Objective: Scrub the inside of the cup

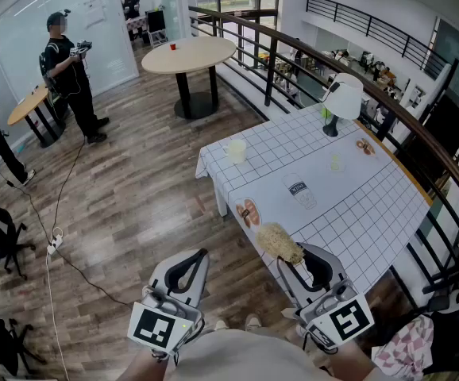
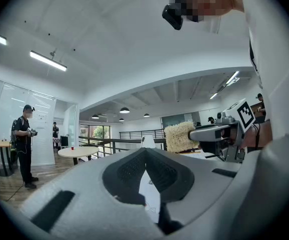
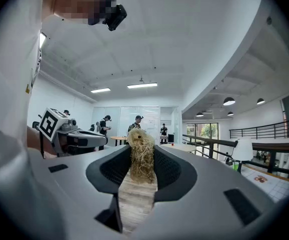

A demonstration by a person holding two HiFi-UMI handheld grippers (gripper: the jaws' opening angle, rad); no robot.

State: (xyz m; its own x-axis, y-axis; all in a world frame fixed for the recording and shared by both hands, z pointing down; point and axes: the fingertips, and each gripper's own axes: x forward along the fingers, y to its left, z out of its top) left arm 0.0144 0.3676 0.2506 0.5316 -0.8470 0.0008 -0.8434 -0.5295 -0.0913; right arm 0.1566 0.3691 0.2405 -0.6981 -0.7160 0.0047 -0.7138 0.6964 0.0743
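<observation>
A tuft of straw-coloured scrubber (image 1: 279,243) sticks out of my right gripper (image 1: 295,259), whose jaws are shut on it; in the right gripper view the fibres (image 3: 141,159) stand up between the pads. My left gripper (image 1: 194,259) is shut with nothing in it, its pads meeting in the left gripper view (image 2: 145,160). Both are held level, low in the head view, short of the table (image 1: 372,213). On its checked cloth stand a pale cup (image 1: 236,151) near the left corner, a clear glass (image 1: 299,190) in the middle and a small cup (image 1: 337,163) further back.
A white lamp (image 1: 341,101) stands at the table's far edge beside a dark railing (image 1: 420,133). A round table (image 1: 188,54) sits further off. People (image 1: 69,74) stand at the left on the wooden floor, where a cable (image 1: 55,240) trails.
</observation>
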